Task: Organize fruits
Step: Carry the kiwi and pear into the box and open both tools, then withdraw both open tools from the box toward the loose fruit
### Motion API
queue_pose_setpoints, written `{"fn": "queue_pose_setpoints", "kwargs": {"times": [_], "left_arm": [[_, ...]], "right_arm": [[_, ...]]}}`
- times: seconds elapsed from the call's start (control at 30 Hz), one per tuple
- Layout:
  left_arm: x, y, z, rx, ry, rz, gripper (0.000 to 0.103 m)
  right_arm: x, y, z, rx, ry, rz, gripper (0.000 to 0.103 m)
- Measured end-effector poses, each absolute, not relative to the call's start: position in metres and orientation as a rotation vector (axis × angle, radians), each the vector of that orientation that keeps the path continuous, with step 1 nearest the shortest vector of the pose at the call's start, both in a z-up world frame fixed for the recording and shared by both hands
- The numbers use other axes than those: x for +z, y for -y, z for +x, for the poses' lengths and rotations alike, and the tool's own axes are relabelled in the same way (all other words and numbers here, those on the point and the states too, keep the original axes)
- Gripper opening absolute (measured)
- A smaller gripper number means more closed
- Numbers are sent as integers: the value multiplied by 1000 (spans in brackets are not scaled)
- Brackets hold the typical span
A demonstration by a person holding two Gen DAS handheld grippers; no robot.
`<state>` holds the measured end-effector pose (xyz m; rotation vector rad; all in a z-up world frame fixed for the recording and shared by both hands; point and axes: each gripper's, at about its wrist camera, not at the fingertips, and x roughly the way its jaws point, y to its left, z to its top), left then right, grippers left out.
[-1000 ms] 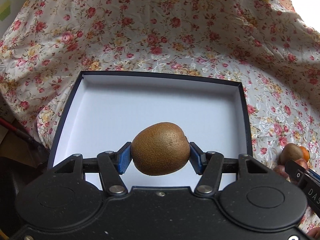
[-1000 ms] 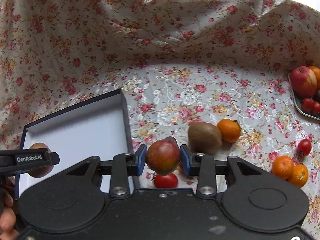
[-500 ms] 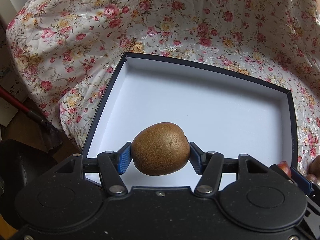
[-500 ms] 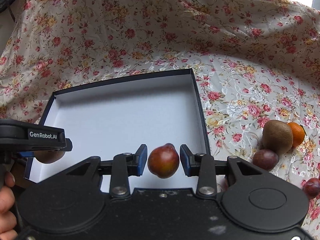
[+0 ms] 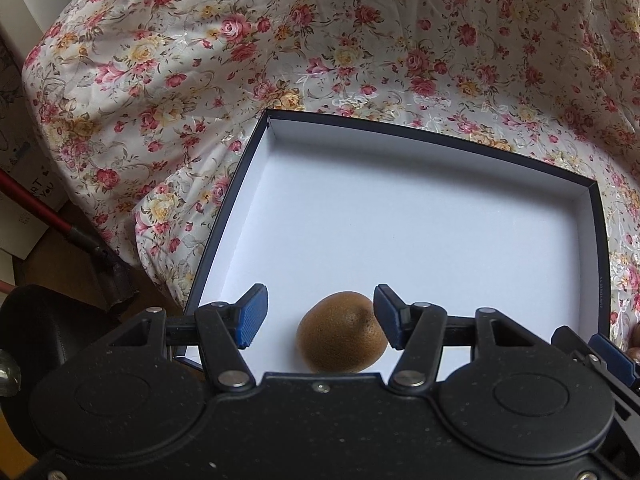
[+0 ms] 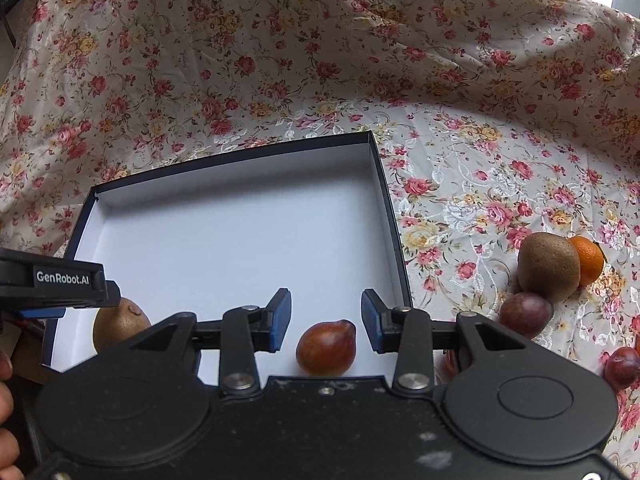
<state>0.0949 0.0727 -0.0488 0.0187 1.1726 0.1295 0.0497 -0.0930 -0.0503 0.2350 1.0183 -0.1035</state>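
Note:
A shallow box (image 5: 400,216) (image 6: 240,236) with a dark rim and white floor lies on the flowered cloth. In the left wrist view a brown kiwi (image 5: 343,332) rests on the box floor near its front edge, and my left gripper (image 5: 316,317) stands open above it, its right pad close to the fruit. In the right wrist view a reddish-brown fruit (image 6: 326,347) lies on the box floor near the front right corner, under my open right gripper (image 6: 325,318). The same kiwi (image 6: 120,322) shows at the left, under the other gripper (image 6: 52,280).
On the cloth right of the box lie a second kiwi (image 6: 549,266), an orange (image 6: 588,260) and dark plums (image 6: 525,314) (image 6: 622,366). A hand (image 6: 6,420) shows at the left edge. A red-handled tool (image 5: 60,224) and cardboard boxes (image 5: 24,200) stand left of the cloth.
Both grippers have opened. The kiwi has dropped from the left pads onto the box floor, and the reddish fruit has left the right pads and lies in the box.

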Motion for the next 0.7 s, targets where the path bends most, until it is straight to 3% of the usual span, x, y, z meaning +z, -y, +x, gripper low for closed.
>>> {"fn": "queue_pose_setpoints", "kwargs": {"times": [0.7], "left_arm": [[-46,-35,91,129,-1226,63,62]], "right_arm": [[-38,123,33,-142,-1043,236,41]]}}
